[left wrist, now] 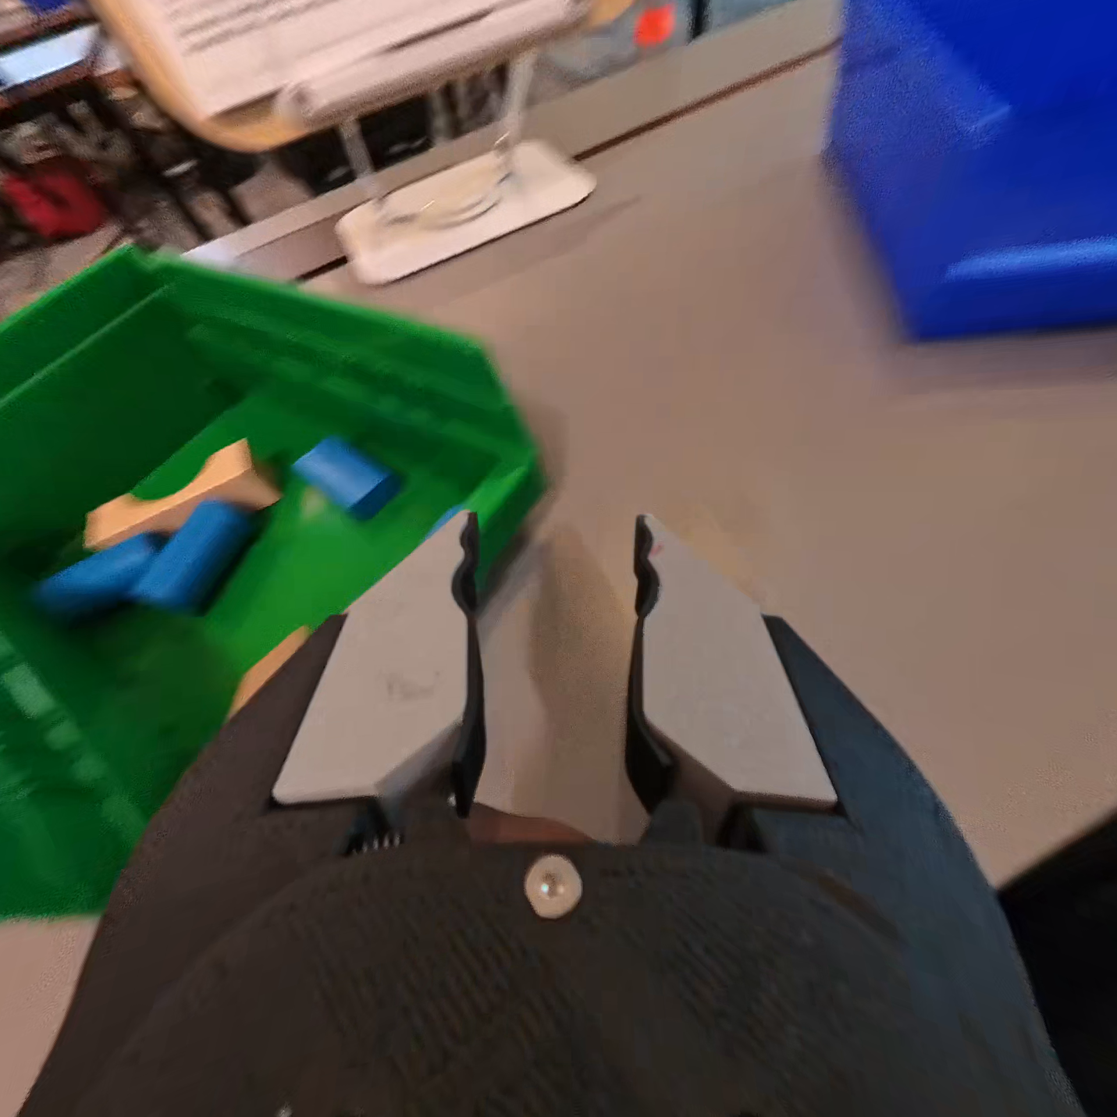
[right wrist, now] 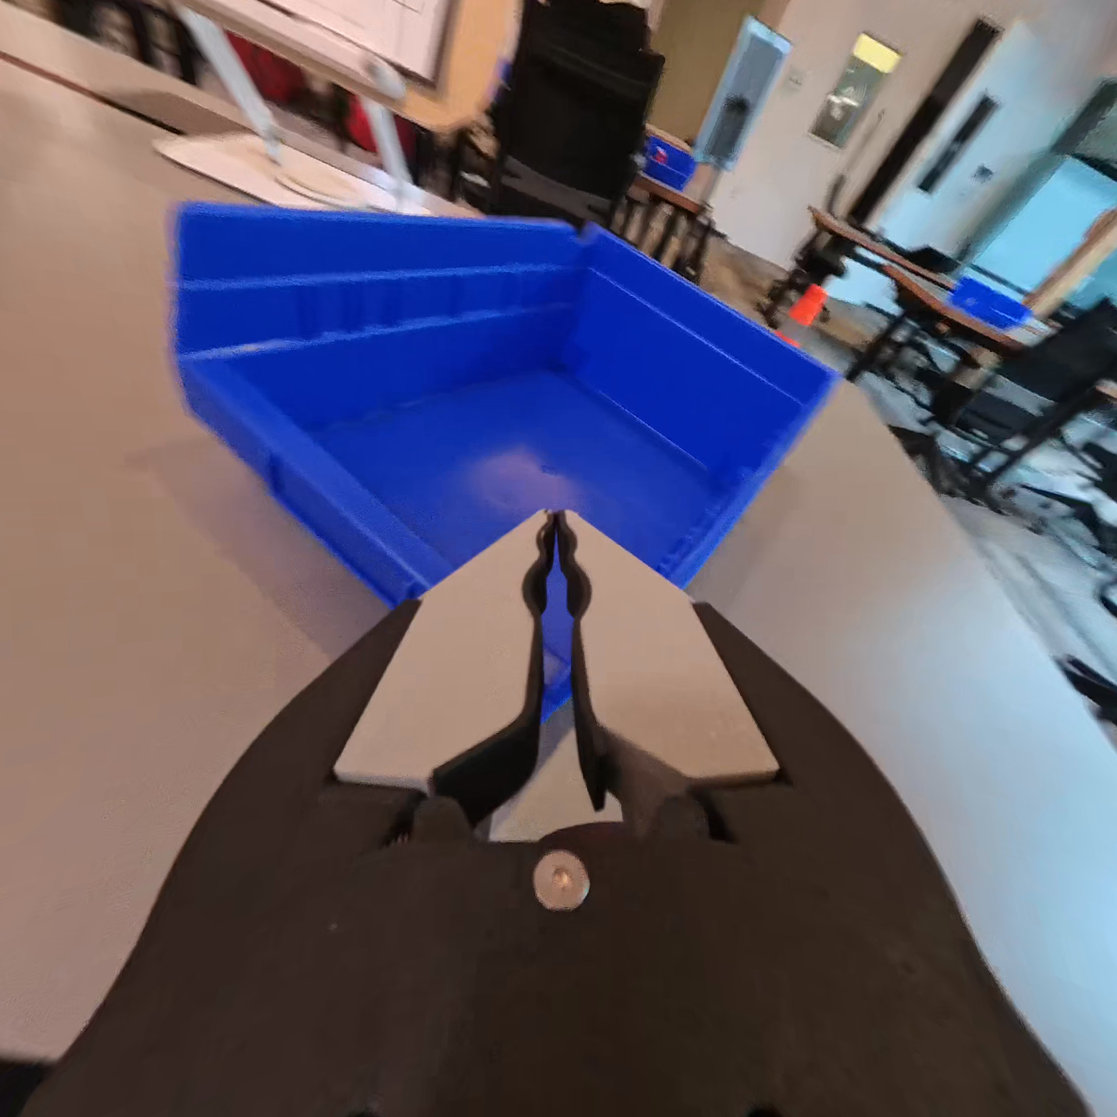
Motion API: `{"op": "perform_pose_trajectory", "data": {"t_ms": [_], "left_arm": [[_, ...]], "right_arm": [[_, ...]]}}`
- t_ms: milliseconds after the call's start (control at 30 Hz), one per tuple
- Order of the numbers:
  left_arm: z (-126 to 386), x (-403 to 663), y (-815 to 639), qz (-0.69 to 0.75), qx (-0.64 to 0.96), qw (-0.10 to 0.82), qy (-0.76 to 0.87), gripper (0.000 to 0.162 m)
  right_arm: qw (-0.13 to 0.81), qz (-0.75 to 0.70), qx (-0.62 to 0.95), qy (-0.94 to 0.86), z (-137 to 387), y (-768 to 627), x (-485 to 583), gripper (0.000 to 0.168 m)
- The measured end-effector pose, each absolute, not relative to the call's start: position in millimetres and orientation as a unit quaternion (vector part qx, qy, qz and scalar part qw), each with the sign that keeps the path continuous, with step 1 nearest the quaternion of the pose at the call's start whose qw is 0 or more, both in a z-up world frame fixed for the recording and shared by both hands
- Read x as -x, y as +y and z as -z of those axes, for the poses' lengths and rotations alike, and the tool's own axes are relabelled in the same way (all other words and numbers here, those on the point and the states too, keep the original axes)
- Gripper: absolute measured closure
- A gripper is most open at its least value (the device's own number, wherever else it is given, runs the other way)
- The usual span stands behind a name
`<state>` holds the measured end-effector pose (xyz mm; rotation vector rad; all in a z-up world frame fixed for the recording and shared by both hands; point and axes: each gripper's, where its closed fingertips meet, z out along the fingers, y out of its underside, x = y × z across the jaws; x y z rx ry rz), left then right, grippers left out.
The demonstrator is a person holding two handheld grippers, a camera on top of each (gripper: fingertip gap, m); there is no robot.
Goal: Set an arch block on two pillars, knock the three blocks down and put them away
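Note:
In the left wrist view a green bin stands on the grey table at the left. Inside it lie a tan wooden arch block and blue blocks: one to the arch's right, another in front of the arch, and one more at the lower left. My left gripper is open and empty, just right of the bin's near corner, above the table. In the right wrist view my right gripper is shut and empty, over the near corner of an empty blue bin.
The blue bin also shows at the right in the left wrist view. A white stand base with a board above it sits at the back of the table. The table's right edge drops off toward chairs and other tables. The left gripper's tips are roughly 40 centimeters from the right gripper's.

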<state>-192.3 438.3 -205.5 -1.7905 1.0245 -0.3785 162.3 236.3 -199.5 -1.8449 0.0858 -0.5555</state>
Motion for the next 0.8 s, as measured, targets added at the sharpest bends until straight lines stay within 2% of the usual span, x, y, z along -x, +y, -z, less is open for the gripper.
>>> {"op": "perform_pose_trajectory", "data": {"t_ms": [33, 133, 167, 200, 300, 367, 433, 533, 600, 733, 800], "left_arm": [[213.5, 213.3, 452.7, 0.128, 0.751, 0.497, 0.415, 0.112], [218.3, 276.4, 490.3, 0.062, 0.765, 0.526, 0.368, 0.115], [216.8, 294.2, 497.9, 0.054, 0.765, 0.535, 0.356, 0.127], [216.2, 309.9, 503.7, 0.053, 0.771, 0.536, 0.34, 0.131], [213.8, 359.1, 522.0, 0.028, 0.799, 0.54, 0.264, 0.115], [208.3, 361.0, 516.4, 0.082, 0.801, 0.543, 0.237, 0.109], [198.0, 334.1, 495.3, 0.182, 0.786, 0.537, 0.246, 0.087], [191.4, 278.1, 454.0, 0.28, 0.754, 0.503, 0.315, 0.087], [195.4, 245.6, 437.6, 0.291, 0.744, 0.485, 0.357, 0.082], [212.2, 202.2, 450.2, 0.195, 0.749, 0.493, 0.399, 0.081], [226.3, 194.2, 469.9, 0.122, 0.765, 0.489, 0.4, 0.087]], "right_arm": [[0.555, 0.258, 0.789, 0.055, 201.6, 230.8, -182.5, 0.168], [0.521, 0.293, 0.793, 0.121, 205.4, 212.0, -240.8, 0.147], [0.516, 0.285, 0.795, 0.148, 206.8, 206.2, -254.0, 0.14], [0.518, 0.263, 0.798, 0.163, 207.6, 203.2, -258.9, 0.137], [0.573, 0.18, 0.786, 0.145, 195.9, 207.8, -237.7, 0.131], [0.608, 0.12, 0.779, 0.098, 188.2, 215.9, -205.7, 0.123], [0.633, 0.077, 0.769, 0.044, 181.4, 222.1, -171.9, 0.117], [0.66, 0.037, 0.751, -0.016, 173.8, 229.3, -133.4, 0.112], [0.653, 0.008, 0.756, -0.035, 178.8, 237.7, -117.2, 0.11], [0.605, 0.026, 0.796, 0.001, 201.7, 260.9, -124.3, 0.117], [0.59, 0.029, 0.807, 0.004, 208.0, 270.7, -123.6, 0.123]]}}
